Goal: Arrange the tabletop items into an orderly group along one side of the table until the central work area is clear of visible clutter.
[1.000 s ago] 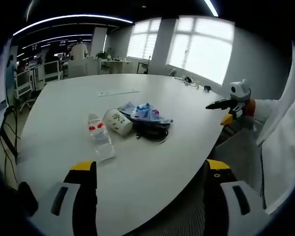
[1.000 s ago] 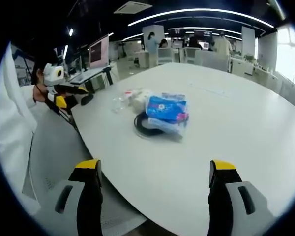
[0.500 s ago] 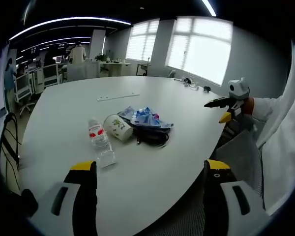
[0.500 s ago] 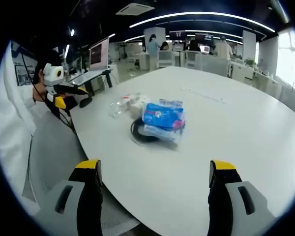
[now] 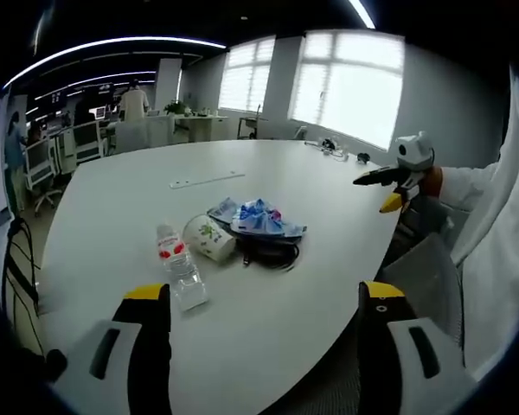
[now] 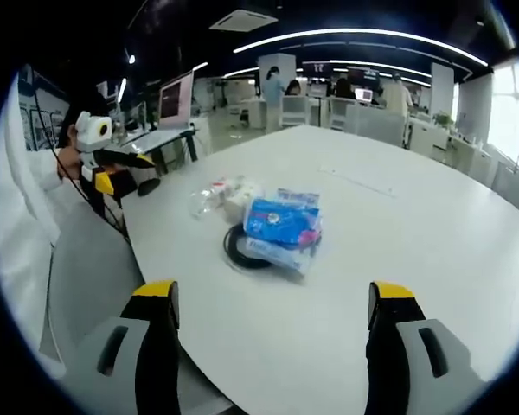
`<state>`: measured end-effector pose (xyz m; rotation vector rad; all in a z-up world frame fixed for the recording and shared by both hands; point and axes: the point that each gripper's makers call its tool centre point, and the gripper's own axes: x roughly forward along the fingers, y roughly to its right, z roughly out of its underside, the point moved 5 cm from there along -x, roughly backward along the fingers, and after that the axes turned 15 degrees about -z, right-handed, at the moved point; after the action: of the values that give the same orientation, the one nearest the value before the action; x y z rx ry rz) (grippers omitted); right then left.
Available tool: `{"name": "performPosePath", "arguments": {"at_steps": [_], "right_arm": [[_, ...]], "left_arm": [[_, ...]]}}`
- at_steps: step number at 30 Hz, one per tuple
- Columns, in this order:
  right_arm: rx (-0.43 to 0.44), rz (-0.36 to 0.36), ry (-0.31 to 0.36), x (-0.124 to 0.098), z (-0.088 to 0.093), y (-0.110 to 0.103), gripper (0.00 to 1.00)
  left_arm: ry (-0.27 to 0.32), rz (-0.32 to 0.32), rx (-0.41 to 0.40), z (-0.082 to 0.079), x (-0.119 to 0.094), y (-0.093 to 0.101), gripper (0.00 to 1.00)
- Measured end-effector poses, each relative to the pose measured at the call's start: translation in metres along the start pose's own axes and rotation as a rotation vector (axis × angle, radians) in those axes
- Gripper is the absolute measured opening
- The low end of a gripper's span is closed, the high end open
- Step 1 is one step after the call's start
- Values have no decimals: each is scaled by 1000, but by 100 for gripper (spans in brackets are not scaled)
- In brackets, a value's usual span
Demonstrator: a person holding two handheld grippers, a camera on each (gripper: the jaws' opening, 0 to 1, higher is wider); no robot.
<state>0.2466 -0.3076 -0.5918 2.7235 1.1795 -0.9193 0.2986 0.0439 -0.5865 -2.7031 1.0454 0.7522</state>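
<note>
Both the left gripper (image 5: 255, 324) and right gripper (image 6: 272, 324) gape wide, holding nothing, off the surface (image 5: 121, 186) edge. Bottle (image 5: 180, 266), cup (image 5: 209, 237), blue packet (image 5: 261, 218) and black cable (image 5: 272, 252) cluster mid-surface, bare room all around.

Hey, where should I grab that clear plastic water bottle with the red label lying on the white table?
Grip the clear plastic water bottle across its middle, below the red label, probably coming from above with the left gripper: it lies on its side, clear of the paper cup.

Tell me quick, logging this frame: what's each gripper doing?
Left gripper: open, holding nothing, short of the bottle.
Right gripper: open, holding nothing.
</note>
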Motion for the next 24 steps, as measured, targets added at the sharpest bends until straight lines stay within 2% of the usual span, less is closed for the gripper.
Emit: {"name": "performPosePath", "arguments": {"at_steps": [24], "right_arm": [[-33, -27, 10, 27, -31, 29, 87]], "left_arm": [[25, 0, 1, -27, 25, -7, 91]]}}
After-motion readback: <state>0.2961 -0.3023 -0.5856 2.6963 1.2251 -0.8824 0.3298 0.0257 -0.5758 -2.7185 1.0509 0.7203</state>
